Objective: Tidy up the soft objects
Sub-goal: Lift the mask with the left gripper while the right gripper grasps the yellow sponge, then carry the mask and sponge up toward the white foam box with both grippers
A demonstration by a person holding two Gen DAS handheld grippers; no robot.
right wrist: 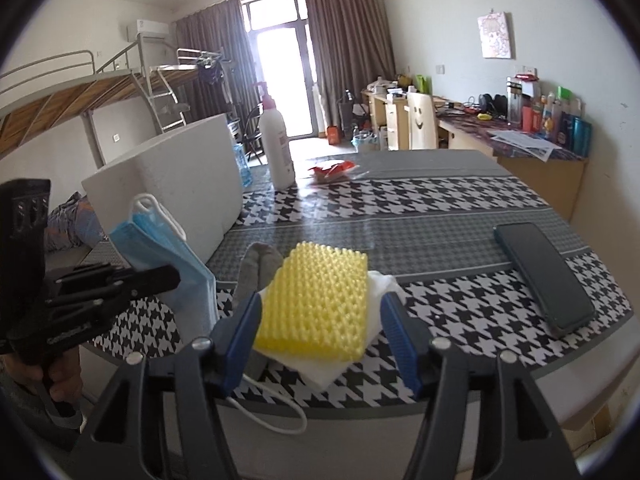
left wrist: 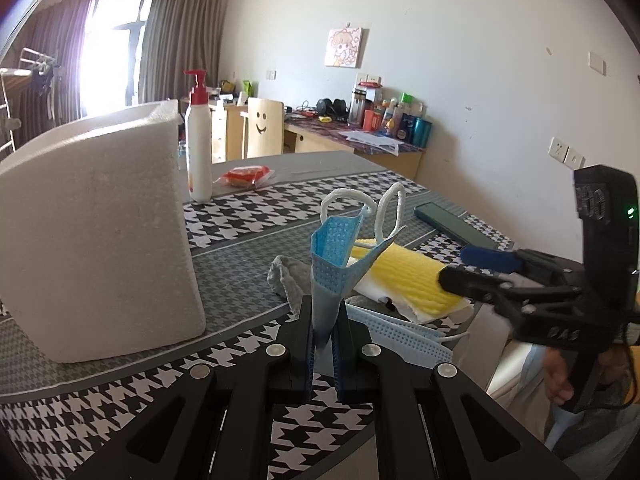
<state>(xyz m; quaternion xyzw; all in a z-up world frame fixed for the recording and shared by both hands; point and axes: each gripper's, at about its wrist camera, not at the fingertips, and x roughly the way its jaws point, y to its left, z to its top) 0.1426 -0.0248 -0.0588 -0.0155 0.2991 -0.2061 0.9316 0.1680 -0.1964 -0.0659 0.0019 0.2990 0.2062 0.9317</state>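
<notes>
My left gripper (left wrist: 325,344) is shut on a folded blue face mask (left wrist: 334,264) and holds it upright above the table; the mask also shows in the right wrist view (right wrist: 168,252). My right gripper (right wrist: 320,336) is open, its blue fingers either side of a yellow foam net (right wrist: 316,300) that lies on a white tissue (right wrist: 332,364). A grey cloth (right wrist: 260,268) lies behind the net. Another blue mask (left wrist: 396,332) lies flat on the table under the net's near end.
A white foam box (left wrist: 96,240) stands at the left. A white pump bottle (left wrist: 198,140) and a red snack packet (left wrist: 246,176) stand behind it. A dark phone (right wrist: 544,276) lies at the right. The table's front edge (right wrist: 400,408) is close.
</notes>
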